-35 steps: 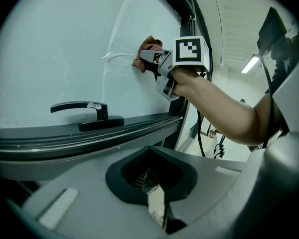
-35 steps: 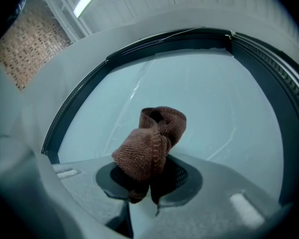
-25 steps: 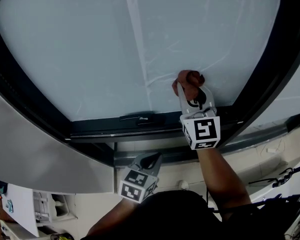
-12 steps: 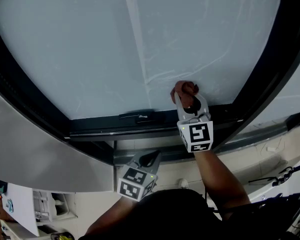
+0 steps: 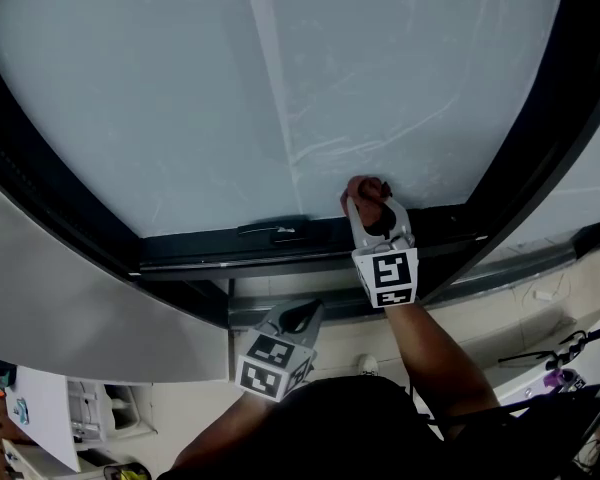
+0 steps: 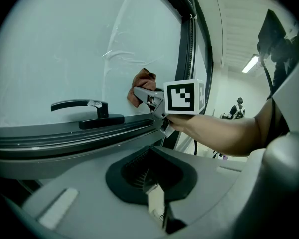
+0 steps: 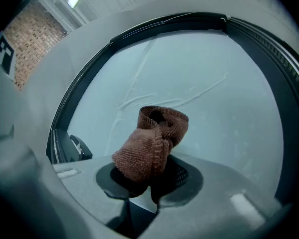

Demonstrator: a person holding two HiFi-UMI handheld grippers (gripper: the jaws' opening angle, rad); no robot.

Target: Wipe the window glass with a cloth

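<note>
Brown cloth (image 7: 150, 146) sits clamped in right claw (image 7: 148, 183), touching glass (image 7: 219, 108).

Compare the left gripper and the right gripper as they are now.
The right gripper has its jaws shut on a brown cloth; the left gripper has its jaws shut on nothing. The right gripper is raised to the window glass, with the cloth near its lower edge; the left gripper hangs below the frame, off the glass. Both carry a marker cube.

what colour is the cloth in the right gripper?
Reddish-brown, with a ribbed knit texture. The cloth shows best in the right gripper view.
</note>
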